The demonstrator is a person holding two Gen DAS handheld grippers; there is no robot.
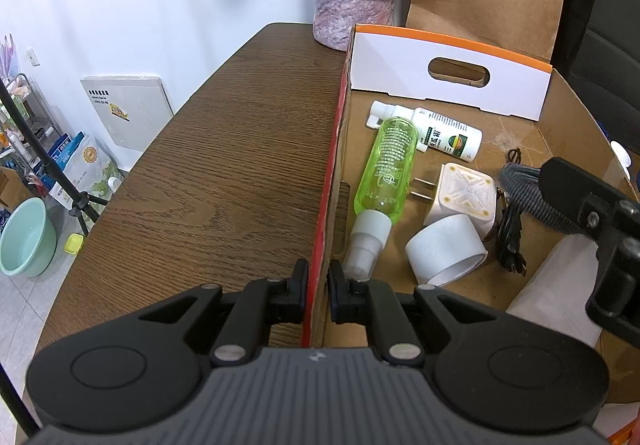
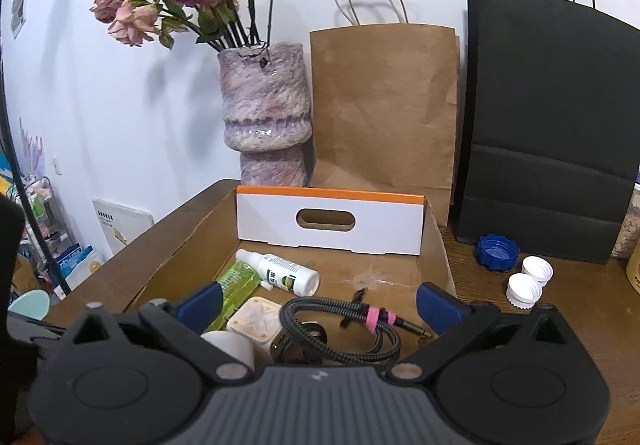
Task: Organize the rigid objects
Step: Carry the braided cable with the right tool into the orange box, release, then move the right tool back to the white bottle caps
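An open cardboard box (image 1: 452, 73) stands on the wooden table (image 1: 224, 165). My left gripper (image 1: 318, 279) is shut on the box's red-edged left wall, near its front. Inside lie a green bottle (image 1: 386, 169), a white spray bottle (image 1: 436, 133), a white plug adapter (image 1: 464, 197), a white tape roll (image 1: 444, 249) and a thin black cord (image 1: 510, 237). My right gripper (image 2: 318, 305) hovers over the box with its blue pads wide apart. A coiled braided cable (image 2: 340, 329) with a pink band lies below, touching neither pad. A blue cap (image 2: 496, 251) and two white caps (image 2: 537, 269) sit on the table right of the box.
Behind the box stand a purple vase (image 2: 266, 113) of dried roses, a brown paper bag (image 2: 384, 105) and a black paper bag (image 2: 552, 133), all against the wall. The table's left edge drops to a floor with a green basin (image 1: 24, 241) and a tripod.
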